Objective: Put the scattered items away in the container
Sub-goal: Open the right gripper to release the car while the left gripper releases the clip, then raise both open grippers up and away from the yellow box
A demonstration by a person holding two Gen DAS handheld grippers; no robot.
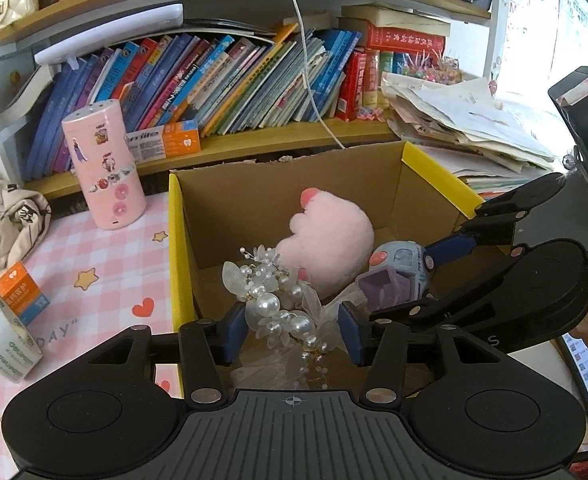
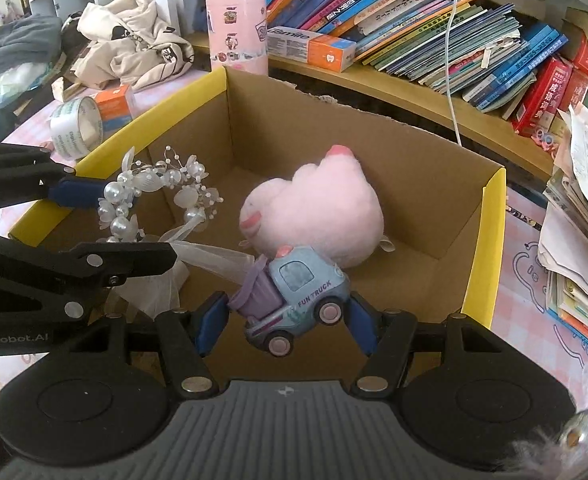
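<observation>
Both grippers hang over the near rim of the cardboard box, an open carton with yellow-faced outer walls standing on a pink checked tablecloth. The left gripper has the pearl hair wreath between its blue pads, above the box's near left corner. The pads look slack beside it rather than pressing, though the gauze trailing under the wreath blurs that edge, so I would not swear to it. The right gripper is clenched on the toy truck, a pale blue one with a lilac tipper, held tilted just above the box floor. A pink plush toy lies inside near the middle, touching the truck's cab. The back half of the floor is bare cardboard.

Behind the box runs a low wooden shelf of leaning books, with a white cable dropping to the rear wall. A pink stickered canister stands at the left, with a tape roll and a small orange carton nearer. A paper stack crowds the right wall. The box's near wall is hidden under the grippers.
</observation>
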